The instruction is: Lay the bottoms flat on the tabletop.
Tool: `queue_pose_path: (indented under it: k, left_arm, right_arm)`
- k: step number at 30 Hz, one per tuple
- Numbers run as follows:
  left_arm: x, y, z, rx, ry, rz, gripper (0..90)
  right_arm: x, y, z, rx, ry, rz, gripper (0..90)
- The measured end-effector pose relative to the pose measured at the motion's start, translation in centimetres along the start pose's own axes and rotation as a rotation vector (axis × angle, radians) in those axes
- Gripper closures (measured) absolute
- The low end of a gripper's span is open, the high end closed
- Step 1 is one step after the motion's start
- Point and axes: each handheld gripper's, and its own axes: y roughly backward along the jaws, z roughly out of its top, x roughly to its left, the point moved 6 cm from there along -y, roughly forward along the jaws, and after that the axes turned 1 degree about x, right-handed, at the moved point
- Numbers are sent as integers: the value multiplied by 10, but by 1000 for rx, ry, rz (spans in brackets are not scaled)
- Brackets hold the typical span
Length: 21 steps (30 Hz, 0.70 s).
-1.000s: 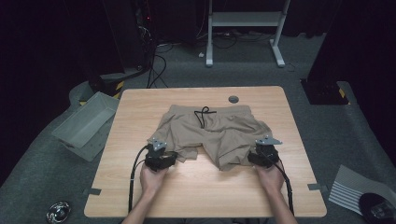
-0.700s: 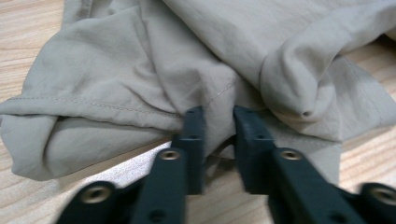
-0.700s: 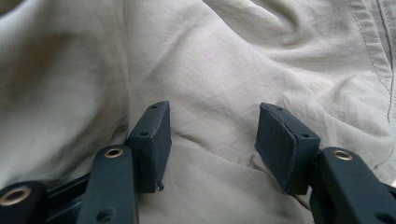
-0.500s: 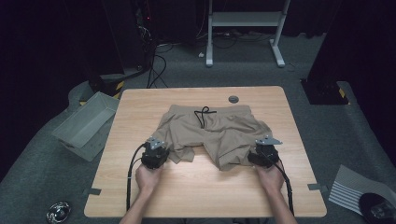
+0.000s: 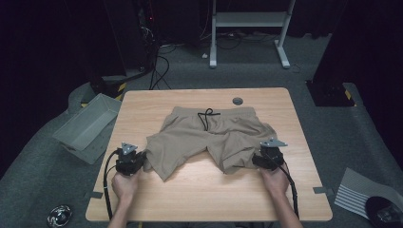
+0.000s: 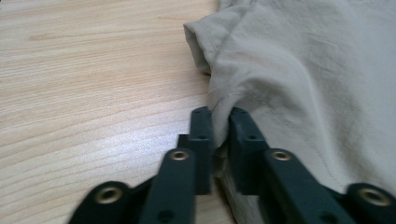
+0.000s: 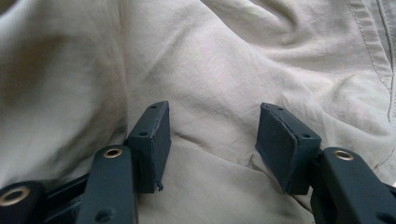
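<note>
A pair of beige woven shorts (image 5: 214, 137) with a black drawstring (image 5: 206, 117) lies crumpled mid-table on the pale wood-grain table (image 5: 190, 190). The left gripper (image 6: 219, 122), whose jaws have just been opening slightly, pinches a leg hem fold. The right gripper (image 7: 212, 135) stands wide over wrinkled cloth. A grey plastic bin (image 5: 85, 126) sits on the floor nearby

shorts (image 5: 214, 135) on table (image 5: 190, 199), bin (image 5: 88, 126) left

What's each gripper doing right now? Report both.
Left gripper: shut on the hem of the shorts, jaws just eased slightly.
Right gripper: jaws apart over the fabric, pinching nothing.
</note>
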Motion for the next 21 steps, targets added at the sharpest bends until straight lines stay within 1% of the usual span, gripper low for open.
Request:
queue_pose_path:
  k: [1,3,4,6,8,9,11,13,16,18,19,21]
  left_arm:
    - [-3,1,2,-11,0,-9,691]
    - [-10,3,9,-51,6,-54,590]
    - [-15,4,13,-63,1,-65,556]
    - [-25,4,22,-88,-19,-94,501]
    - [-38,3,31,-106,-50,-125,472]
    - [-43,2,34,-111,-57,-138,461]
    - [-53,-5,38,-106,-80,-169,445]
    - [-62,-14,40,-87,-104,-179,437]
    - [-69,-25,38,-66,-96,-197,428]
    - [-71,-32,36,-50,-90,-201,419]
    - [-72,-35,35,-40,-94,-198,416]
    - [-73,-41,32,-17,-113,-183,415]
  right_arm:
    - [0,0,0,0,0,1,445]
    - [0,0,0,0,1,2,445]
    - [0,0,0,0,2,1,445]
    - [0,0,0,0,2,1,446]
    - [0,0,0,1,-1,3,446]
    - [-1,0,0,1,-2,4,446]
    - [-1,0,0,1,-3,4,448]
    - [-1,0,0,1,-8,5,455]
    - [-2,0,0,-2,-9,2,495]
    - [-4,2,-1,2,-12,-4,544]
    - [-3,4,-1,6,-22,3,558]
    - [-1,12,1,-22,-31,33,603]
